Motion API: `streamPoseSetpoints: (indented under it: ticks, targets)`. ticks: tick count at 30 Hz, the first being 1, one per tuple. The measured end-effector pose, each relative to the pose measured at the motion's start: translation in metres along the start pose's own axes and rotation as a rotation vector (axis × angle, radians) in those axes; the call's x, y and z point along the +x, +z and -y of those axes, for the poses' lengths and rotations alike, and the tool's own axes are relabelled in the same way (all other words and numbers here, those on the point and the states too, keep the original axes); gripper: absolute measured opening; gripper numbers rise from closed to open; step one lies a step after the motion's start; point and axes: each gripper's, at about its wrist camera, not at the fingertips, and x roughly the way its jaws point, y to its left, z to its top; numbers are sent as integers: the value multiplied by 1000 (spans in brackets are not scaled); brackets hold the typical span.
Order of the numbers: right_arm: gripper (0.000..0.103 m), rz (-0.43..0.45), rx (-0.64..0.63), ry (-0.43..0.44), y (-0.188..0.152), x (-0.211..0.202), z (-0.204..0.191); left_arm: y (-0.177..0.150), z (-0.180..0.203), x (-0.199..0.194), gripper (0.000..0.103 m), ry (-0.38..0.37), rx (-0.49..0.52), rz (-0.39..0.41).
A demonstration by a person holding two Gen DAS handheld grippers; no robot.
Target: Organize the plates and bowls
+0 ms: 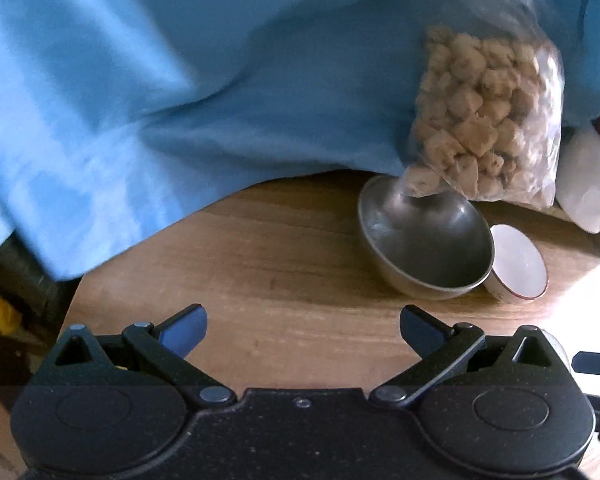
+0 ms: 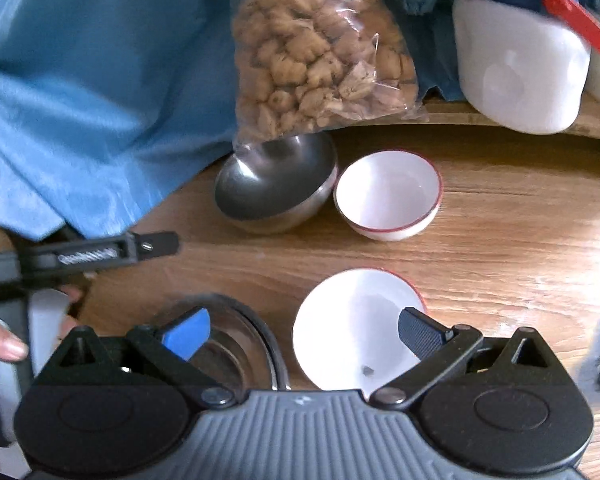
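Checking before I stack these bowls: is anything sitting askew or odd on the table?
Yes. The steel bowl is tipped on its side with a corner of the snack bag sagging into it. The nearest white bowl holds a small dark speck.

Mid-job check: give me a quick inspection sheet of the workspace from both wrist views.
Surface: wooden table, glare at right.
Job's things: steel bowl tilted, beside far white bowl; near white bowl; glass bowl.
Clutter: snack bag resting on the steel bowl; white jug.
Grippers: left gripper and right gripper open, empty.
Cables: nothing seen.
Surroundings: blue cloth draped behind.
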Motion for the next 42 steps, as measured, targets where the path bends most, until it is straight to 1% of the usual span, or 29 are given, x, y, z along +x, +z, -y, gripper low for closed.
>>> streamPoseSetpoints:
  ticks: [3,6,10,12,14,15,16,19,21,22,23,24,25,26,27,28,30,32,34,36,37,39,42]
  targets:
    - [102,1,46,20,9,6,4,12,2,11,102,-15,41,-1]
    - [101,2,103,38,18,13,9,25,3,22,102,-31,52,9]
    - [94,2,184,66,30,20,17,40,3,36,102,-49,42,13]
    - [93,11,190,52,34,21,17,46,3,45,102,-45,34,12]
    - [86,16,170,25,37,24,13,51,6,53,102,10,31,15]
    - [85,13,165,18,39,25,10,53,8,56,102,29,43,13]
    - [83,8,166,19,40,27,8,55,9,58,102,33,54,12]
    - [80,0,171,28,44,33,2,60,13,62,101,4,59,11]
    - [75,-8,184,29,46,39,0,62,13,64,95,-4,66,5]
    - [73,-9,193,32,46,43,-2,63,14,65,94,-7,71,1]
    - [69,-9,206,39,47,46,-2,64,14,67,90,-10,72,-3]
    - [67,-5,221,42,47,50,-2,65,14,68,85,-15,70,-8]
    - [65,1,237,45,47,52,-2,66,14,69,83,-25,67,-14]
    - [65,9,258,48,48,55,-1,68,13,71,78,-37,61,-22]
    - [64,21,283,53,48,57,2,70,11,74,70,-45,55,-32]
    - [61,28,305,60,47,59,4,72,11,76,65,-57,49,-43]
    - [58,27,346,67,47,63,8,75,10,82,47,-80,41,-59]
    - [48,28,375,65,45,67,11,76,8,87,39,-101,35,-73]
    - [46,27,394,69,45,71,13,76,11,90,35,-112,32,-85]
    - [43,23,406,75,43,74,16,76,12,92,28,-125,23,-98]
    - [40,19,406,73,42,76,18,75,13,94,25,-132,14,-106]
    - [38,13,412,76,41,78,22,72,14,97,15,-149,-5,-128]
    - [35,14,407,81,42,76,26,66,15,97,14,-150,-15,-132]
